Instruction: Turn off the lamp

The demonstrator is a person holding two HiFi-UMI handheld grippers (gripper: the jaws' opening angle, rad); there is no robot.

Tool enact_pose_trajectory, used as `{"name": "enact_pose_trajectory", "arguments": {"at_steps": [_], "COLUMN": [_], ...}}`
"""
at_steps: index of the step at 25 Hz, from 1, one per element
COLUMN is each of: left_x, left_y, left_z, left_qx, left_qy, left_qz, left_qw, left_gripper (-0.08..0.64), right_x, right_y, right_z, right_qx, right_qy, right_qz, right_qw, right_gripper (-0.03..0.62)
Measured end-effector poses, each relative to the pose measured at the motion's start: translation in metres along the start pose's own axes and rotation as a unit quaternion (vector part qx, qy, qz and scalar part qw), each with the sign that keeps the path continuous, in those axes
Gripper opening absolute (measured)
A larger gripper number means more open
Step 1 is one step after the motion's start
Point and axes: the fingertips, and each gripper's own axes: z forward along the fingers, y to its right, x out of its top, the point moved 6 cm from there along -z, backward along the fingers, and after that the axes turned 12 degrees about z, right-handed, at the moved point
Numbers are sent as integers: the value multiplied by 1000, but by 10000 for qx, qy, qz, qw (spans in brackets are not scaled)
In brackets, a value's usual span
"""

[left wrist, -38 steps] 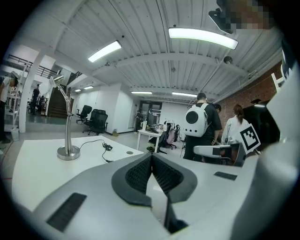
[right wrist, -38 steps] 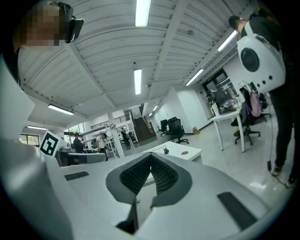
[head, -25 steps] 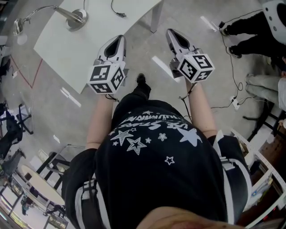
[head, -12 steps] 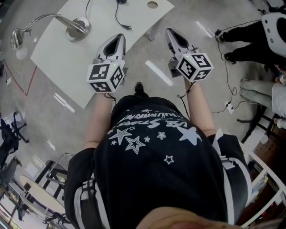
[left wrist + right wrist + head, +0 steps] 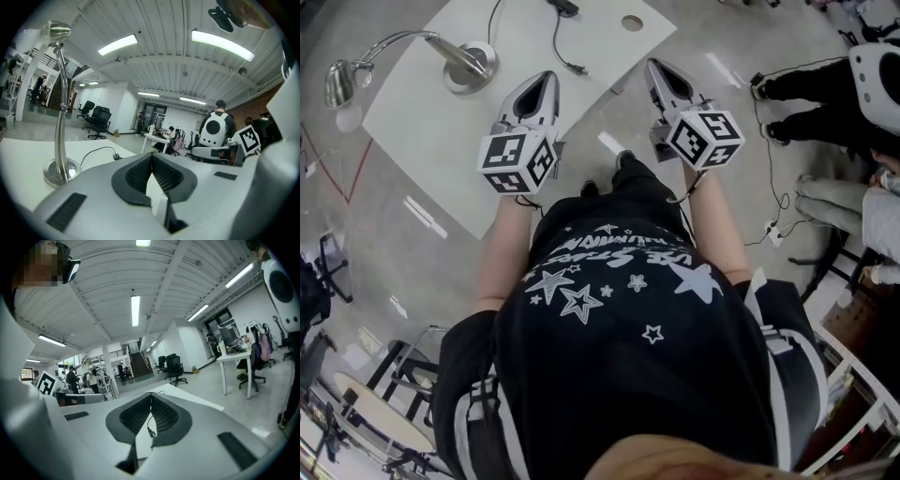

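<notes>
Chrome desk lamp (image 5: 470, 65): one, on one white table (image 5: 441, 141). Left gripper (image 5: 546, 84) and right gripper (image 5: 660, 71): both closed, empty.

You hold both grippers out ahead of you, side by side and well apart, each pointing roughly level and away from your body. Your left gripper (image 5: 547, 82) has its jaws pressed together with nothing between them. Your right gripper (image 5: 658, 67) is closed the same way and just as empty. Your left forearm (image 5: 502, 246) and right forearm (image 5: 719, 230) are bare and reach forward from your torso.
</notes>
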Motion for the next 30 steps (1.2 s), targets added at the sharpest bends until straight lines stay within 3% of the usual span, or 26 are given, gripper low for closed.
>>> {"name": "enact_pose_trajectory", "arguments": {"at_steps": [13, 30], "left_x": [5, 4], "left_y": [-28, -55], "left_z": [47, 174], "left_qx": [538, 1460], "left_qy": [31, -287], "left_qz": [76, -264], "left_qw": [9985, 9885], "left_gripper": [11, 11], "right_x": [34, 92], "right_y": [24, 113], "right_z": [85, 217], "right_qx": [696, 1516], "right_qy": [-113, -883], "right_qz": [-107, -67], "right_qw": [9975, 9845], "right_gripper": [6, 6]}}
